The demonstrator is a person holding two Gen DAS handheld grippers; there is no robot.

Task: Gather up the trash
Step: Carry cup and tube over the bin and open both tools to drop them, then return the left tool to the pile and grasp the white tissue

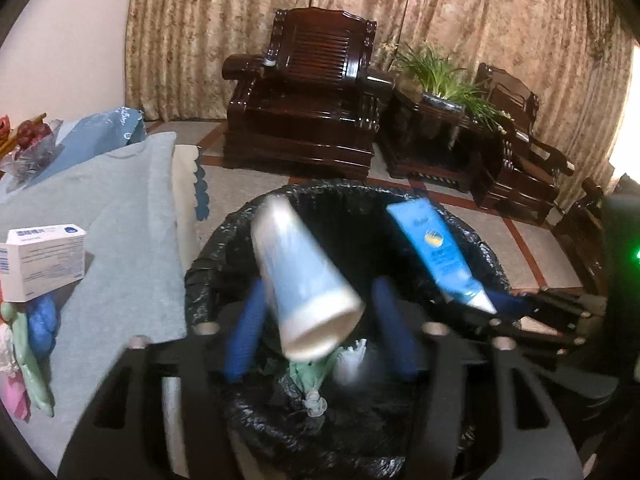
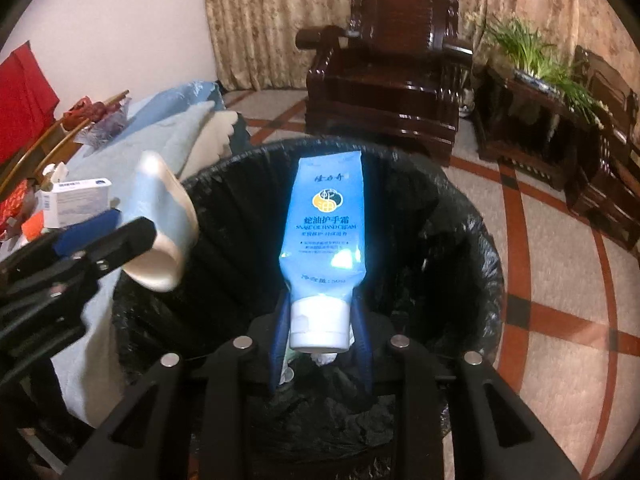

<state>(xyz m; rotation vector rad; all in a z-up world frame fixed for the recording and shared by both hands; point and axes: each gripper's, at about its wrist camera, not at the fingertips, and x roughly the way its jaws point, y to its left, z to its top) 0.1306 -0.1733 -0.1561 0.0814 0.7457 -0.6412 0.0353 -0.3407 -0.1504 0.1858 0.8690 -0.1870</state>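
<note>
Over the bin, left wrist view: the left gripper [image 1: 320, 332] hangs above a waste bin [image 1: 208, 276] lined with a black bag. Its blue fingers [image 1: 244, 340] stand apart, and a pale blue paper cup [image 1: 304, 280] lies tilted between them, blurred, its white rim toward the camera; no pad presses on it, so the jaws are open. Crumpled tissue and green scraps [image 1: 320, 380] lie on the bag's floor. At right, the right gripper [image 1: 486, 302] holds a blue tube [image 1: 436, 248] over the far side of the bin. Left of the bin, a grey-blue cloth [image 1: 112, 220] covers a table, with a white box [image 1: 44, 260] on it. A dark wooden armchair [image 1: 304, 92] and a potted plant [image 1: 444, 76] stand before a curtain [image 1: 460, 8].

Right wrist view: the right gripper [image 2: 320, 320] is closed on the blue hand-cream tube [image 2: 324, 224], its blue fingers [image 2: 362, 332] clamping the neck just above the white cap, the crimped end pointing away over the bin [image 2: 472, 264]. At left the left gripper [image 2: 120, 240] appears with the cup [image 2: 160, 224] beside it, over the bin's rim. The white box [image 2: 80, 200] lies on the table behind.
</note>
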